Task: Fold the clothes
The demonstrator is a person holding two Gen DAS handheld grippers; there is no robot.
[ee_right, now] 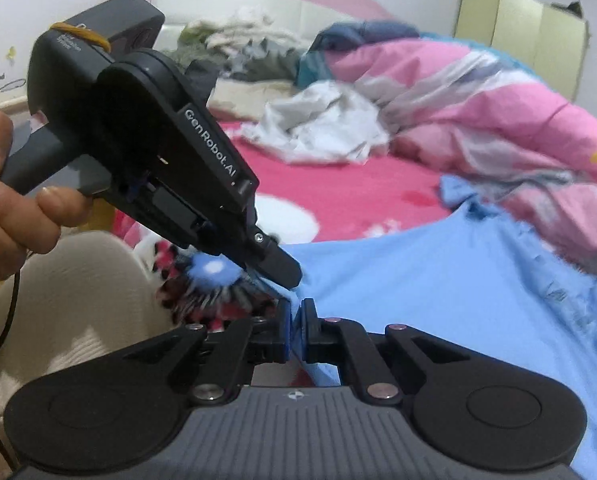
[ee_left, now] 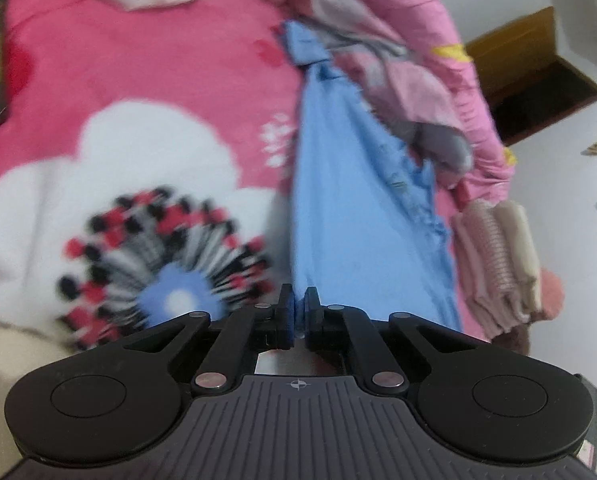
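Both grippers (ee_left: 297, 312) (ee_right: 297, 322) pinch the blue garment's (ee_right: 438, 280) near edge.

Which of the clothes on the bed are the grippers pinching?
The light blue garment. Both the left gripper and right gripper are shut on its edge, while the white clothes lie crumpled and untouched farther up the bed.

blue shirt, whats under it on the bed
The blue shirt lies on the pink flowered bedsheet, partly covering its white flower print. Whatever else is beneath the cloth is hidden.
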